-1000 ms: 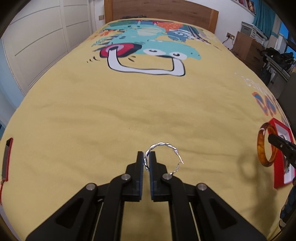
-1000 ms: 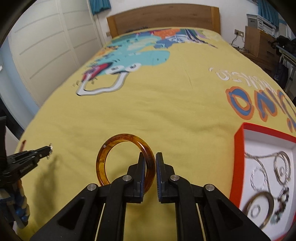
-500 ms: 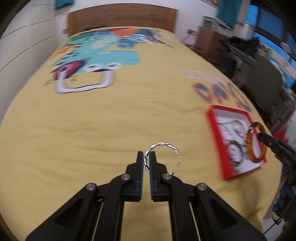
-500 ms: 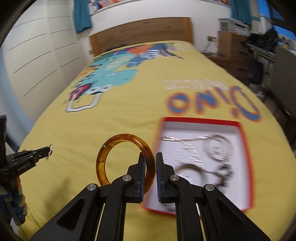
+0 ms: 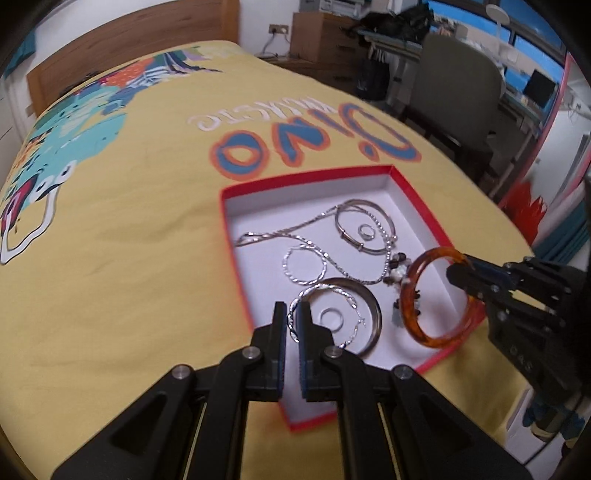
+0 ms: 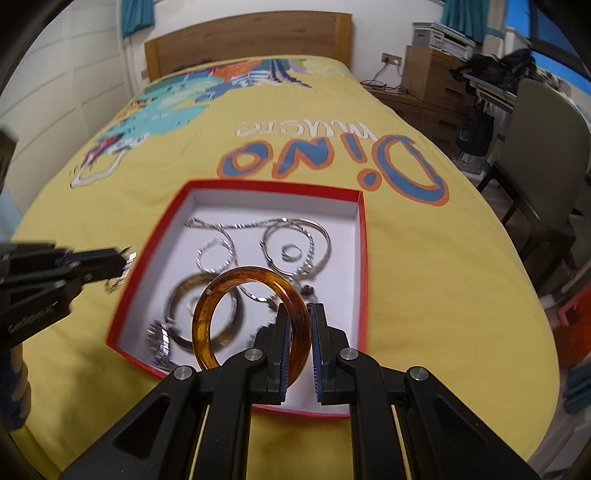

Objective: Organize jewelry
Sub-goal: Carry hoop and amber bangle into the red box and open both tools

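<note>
A red-rimmed white box [image 5: 234, 243] [image 6: 363, 236] lies on the yellow bedspread and holds several silver bangles, hoops and a chain. My left gripper [image 5: 294, 317] is shut on a twisted silver hoop earring [image 5: 347, 299] and holds it over the box's near left corner. It also shows in the right wrist view [image 6: 123, 262]. My right gripper [image 6: 298, 325] is shut on an amber bangle [image 6: 221, 291], held above the box's near side. The bangle also shows in the left wrist view [image 5: 413, 295], with the right gripper [image 5: 461, 271] at the box's right edge.
The yellow bedspread [image 5: 122, 243] with a "Dino" print stretches to a wooden headboard [image 6: 247, 29]. A grey chair [image 5: 458, 88], a desk and wooden drawers [image 6: 428, 77] stand to the right of the bed. The bed's near edge is just below the box.
Both grippers have swung right from over bare bedspread to above the red box. Each still holds its piece. The box now fills the middle of both views.
</note>
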The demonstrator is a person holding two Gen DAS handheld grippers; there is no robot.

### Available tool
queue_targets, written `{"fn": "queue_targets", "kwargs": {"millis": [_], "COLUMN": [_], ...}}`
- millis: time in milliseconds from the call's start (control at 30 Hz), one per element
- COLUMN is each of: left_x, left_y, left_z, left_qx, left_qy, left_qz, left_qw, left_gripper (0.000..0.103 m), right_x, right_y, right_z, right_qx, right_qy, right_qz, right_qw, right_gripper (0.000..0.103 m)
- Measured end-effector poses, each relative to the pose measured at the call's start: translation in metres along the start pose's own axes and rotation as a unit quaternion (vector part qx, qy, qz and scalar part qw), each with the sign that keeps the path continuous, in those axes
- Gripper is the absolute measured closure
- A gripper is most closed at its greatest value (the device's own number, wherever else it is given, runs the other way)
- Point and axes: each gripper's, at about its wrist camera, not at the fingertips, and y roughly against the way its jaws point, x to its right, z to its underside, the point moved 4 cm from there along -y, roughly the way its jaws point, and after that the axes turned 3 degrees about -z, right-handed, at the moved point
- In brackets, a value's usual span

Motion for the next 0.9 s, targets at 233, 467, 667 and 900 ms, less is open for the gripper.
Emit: {"fn": "queue_targets", "kwargs": {"millis": [233,467,667,900], "left_x": [0.001,0.003,0.005,0.003], "left_y": [-0.040,-0.060,-0.064,-0.058], "left_z": [-0.005,-0.002,-0.003,-0.004], "left_qx": [-0.023,-0.034,-0.033,-0.037], "left_qy": [-0.009,-0.020,-0.019,-0.007], "left_qz": [-0.029,-0.038,-0.034,-0.015], "left_qw": [0.9993,0.9985,0.9987,0.9992], "left_gripper": [0.098,0.098,0.096,0.096], "right_x": [-0.004,-0.004,0.000,-0.003], "right_y": [-0.019,-0.037,-0.043,-0.033], "right_z": [0.004,0.010,0.016,0.013], "right_qx": [-0.017,-0.041,-0.049,-0.039], "right_qy": [0.072,0.110,0.114,0.117], "right_qz": [-0.003,-0.007,-0.009,-0.008], "right_qw": [0.997,0.993,0.992,0.992], "right_gripper": [0.093,0.093,0.092,0.065]}}
